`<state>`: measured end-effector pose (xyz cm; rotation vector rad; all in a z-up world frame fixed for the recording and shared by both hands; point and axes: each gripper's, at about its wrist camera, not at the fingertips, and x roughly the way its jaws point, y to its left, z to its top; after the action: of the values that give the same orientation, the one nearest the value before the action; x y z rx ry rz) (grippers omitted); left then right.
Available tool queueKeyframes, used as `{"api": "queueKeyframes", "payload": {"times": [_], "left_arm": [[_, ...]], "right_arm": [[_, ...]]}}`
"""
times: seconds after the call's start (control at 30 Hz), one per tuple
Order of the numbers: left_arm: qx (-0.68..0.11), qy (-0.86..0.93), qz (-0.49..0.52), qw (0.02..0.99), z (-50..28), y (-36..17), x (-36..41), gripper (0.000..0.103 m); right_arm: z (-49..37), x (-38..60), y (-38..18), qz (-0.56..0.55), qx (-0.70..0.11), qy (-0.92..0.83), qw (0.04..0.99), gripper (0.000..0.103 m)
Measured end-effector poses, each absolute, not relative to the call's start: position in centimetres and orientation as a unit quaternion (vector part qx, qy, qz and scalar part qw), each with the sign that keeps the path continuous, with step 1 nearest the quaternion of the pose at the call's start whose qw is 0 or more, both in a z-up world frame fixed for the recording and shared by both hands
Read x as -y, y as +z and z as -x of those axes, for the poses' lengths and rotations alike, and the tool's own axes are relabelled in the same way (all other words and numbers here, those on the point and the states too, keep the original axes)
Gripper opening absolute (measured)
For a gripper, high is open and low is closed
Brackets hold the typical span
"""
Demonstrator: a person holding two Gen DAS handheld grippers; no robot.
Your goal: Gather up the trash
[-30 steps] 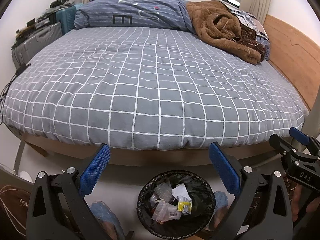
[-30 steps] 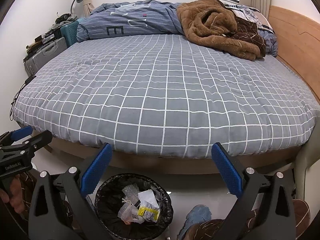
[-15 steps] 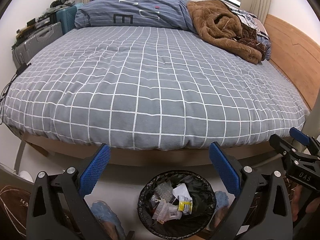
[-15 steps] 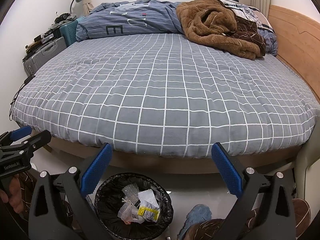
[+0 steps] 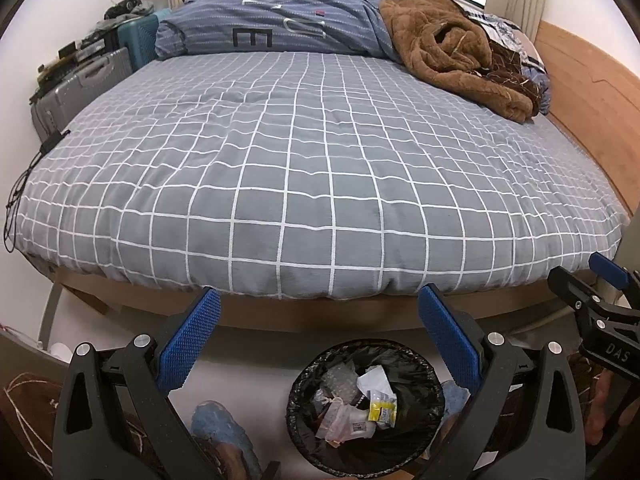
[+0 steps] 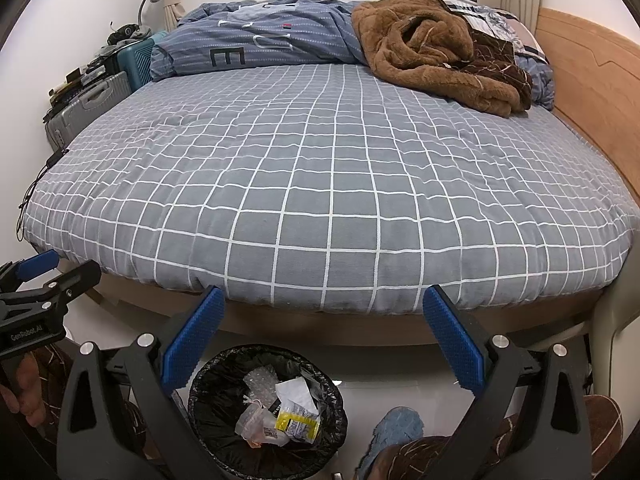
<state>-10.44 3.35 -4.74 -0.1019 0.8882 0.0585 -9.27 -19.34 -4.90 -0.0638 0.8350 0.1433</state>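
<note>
Bed (image 5: 304, 168) unchanged; trash bin (image 5: 366, 408) same; both grippers (image 5: 318, 342) (image 6: 324, 344) still released, empty.

On the striped blue duvet (image 5: 280, 28) at the far end of the bed there is a big black letter "E" (image 5: 253, 37), and the right wrist view shows the same letter (image 6: 227, 57). Above it are some paler big letters, but folds hide them and I cannot read them. In the left wrist view the right claw (image 5: 600, 292) carries white letters "DAS" (image 5: 617, 352) on its black body. In the right wrist view the left claw (image 6: 52, 270) carries small white print, it looks like "GenRobot.AI" (image 6: 26, 335). The packets in the trash bin (image 6: 208, 384) have printed labels, too small to read.
</note>
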Motion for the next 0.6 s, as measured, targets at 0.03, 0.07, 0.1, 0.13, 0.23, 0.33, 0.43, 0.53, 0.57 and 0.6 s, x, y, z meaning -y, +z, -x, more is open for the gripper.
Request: {"api": "queueKeyframes", "payload": {"times": [0.03, 0.07, 0.1, 0.13, 0.23, 0.33, 0.43, 0.53, 0.57, 0.6], "left_arm": [[-0.431, 0.028, 0.049, 0.901, 10.41, -4.79, -3.37, 0.097], [-0.431, 0.027, 0.049, 0.900, 10.39, -4.80, -3.38, 0.097], [-0.431, 0.028, 0.049, 0.901, 10.36, -4.82, -3.40, 0.097], [-0.431, 0.029, 0.047, 0.900, 10.35, -4.85, -3.38, 0.097], [-0.430, 0.032, 0.040, 0.901, 10.28, -4.80, -3.28, 0.097], [-0.431, 0.036, 0.037, 0.901, 10.27, -4.85, -3.21, 0.097], [-0.432, 0.039, 0.039, 0.900, 10.22, -4.92, -3.29, 0.097], [-0.433, 0.040, 0.039, 0.900, 10.22, -4.96, -3.39, 0.097], [-0.434, 0.040, 0.039, 0.899, 10.21, -4.96, -3.41, 0.097], [-0.433, 0.041, 0.039, 0.900, 10.23, -4.94, -3.41, 0.097]], "right_arm": [[9.26, 19.30, -4.90, 0.031, -0.405, 0.070, 0.911, 0.095], [9.26, 19.28, -4.90, 0.030, -0.405, 0.070, 0.911, 0.095], [9.25, 19.27, -4.92, 0.031, -0.405, 0.070, 0.911, 0.095], [9.26, 19.27, -4.92, 0.031, -0.406, 0.069, 0.911, 0.095], [9.26, 19.27, -4.91, 0.031, -0.405, 0.069, 0.911, 0.095], [9.26, 19.25, -4.92, 0.030, -0.405, 0.070, 0.911, 0.095], [9.28, 19.25, -4.91, 0.030, -0.405, 0.070, 0.911, 0.095], [9.28, 19.19, -4.95, 0.031, -0.404, 0.070, 0.911, 0.095], [9.29, 19.18, -4.98, 0.030, -0.404, 0.070, 0.912, 0.095], [9.27, 19.16, -4.98, 0.030, -0.404, 0.071, 0.912, 0.095]]}}
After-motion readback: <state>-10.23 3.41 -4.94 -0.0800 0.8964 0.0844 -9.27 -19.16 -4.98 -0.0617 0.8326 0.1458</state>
